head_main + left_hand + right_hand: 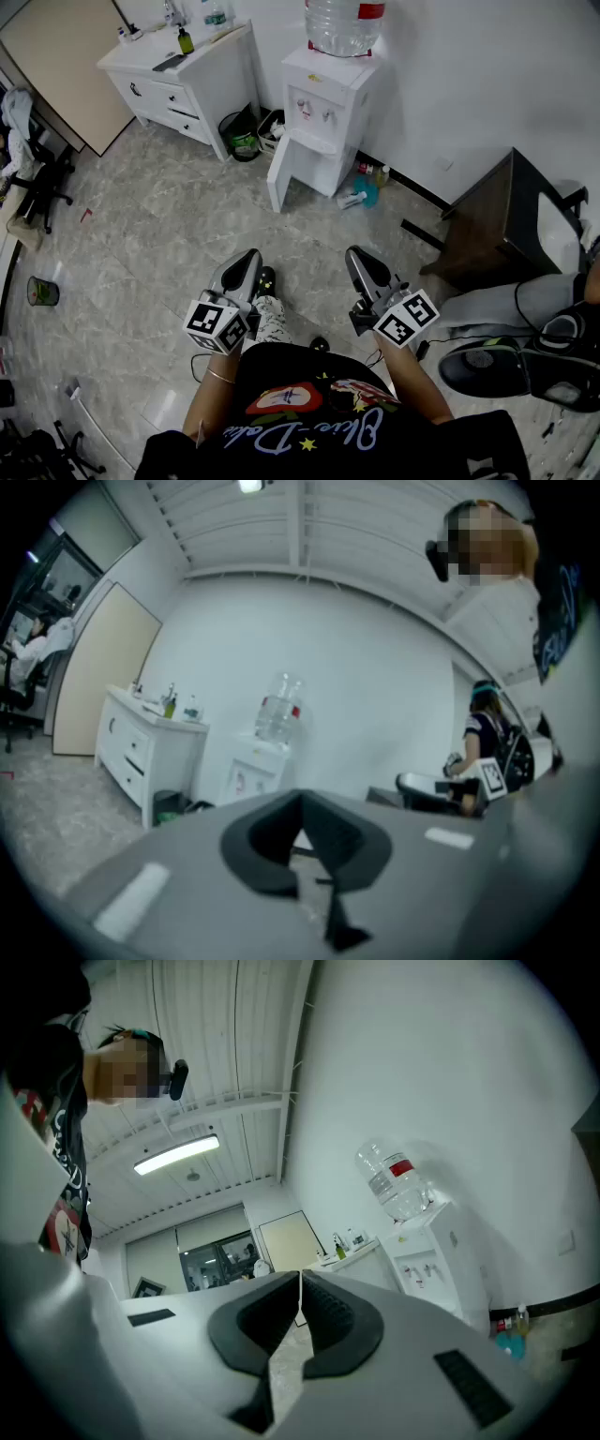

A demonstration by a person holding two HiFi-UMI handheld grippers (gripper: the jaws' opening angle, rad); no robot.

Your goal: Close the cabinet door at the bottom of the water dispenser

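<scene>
Floor point(150, 234): grey stone-patterned tiles are stretching from the person to the white wall; only bare floor is lying between the grippers and the dispenser.
Drawer cabinet point(202, 89): white, it is standing against the wall well to the left of the dispenser, carrying small bottles on its top.
Dark table point(502, 220): it is standing to the right, near the wall, with another person's grey trouser leg point(511, 298) stretching out just in front of it.
Water dispenser point(323, 108): white, it is standing upright against the wall, far ahead of both grippers, and carrying a clear water bottle point(343, 23) upside down on top.
Cabinet door point(278, 175): it is sitting at the dispenser's base, hanging open. This tall white panel is keeping its long axis upright, swinging out from the left side in the head view, its free edge pointing into the room.
Dark bin point(242, 137): it is standing between the drawer cabinet and the dispenser, near the open door.
Left gripper point(250, 256): it is pointing forward at the dispenser, well apart from it, its jaws pressing together on nothing.
Right gripper point(355, 253): it is aiming the same way beside the left one, jaws meeting at the tips, empty.
Floor bottles point(361, 194): blue and pale containers are lying just right of the dispenser's foot.
</scene>
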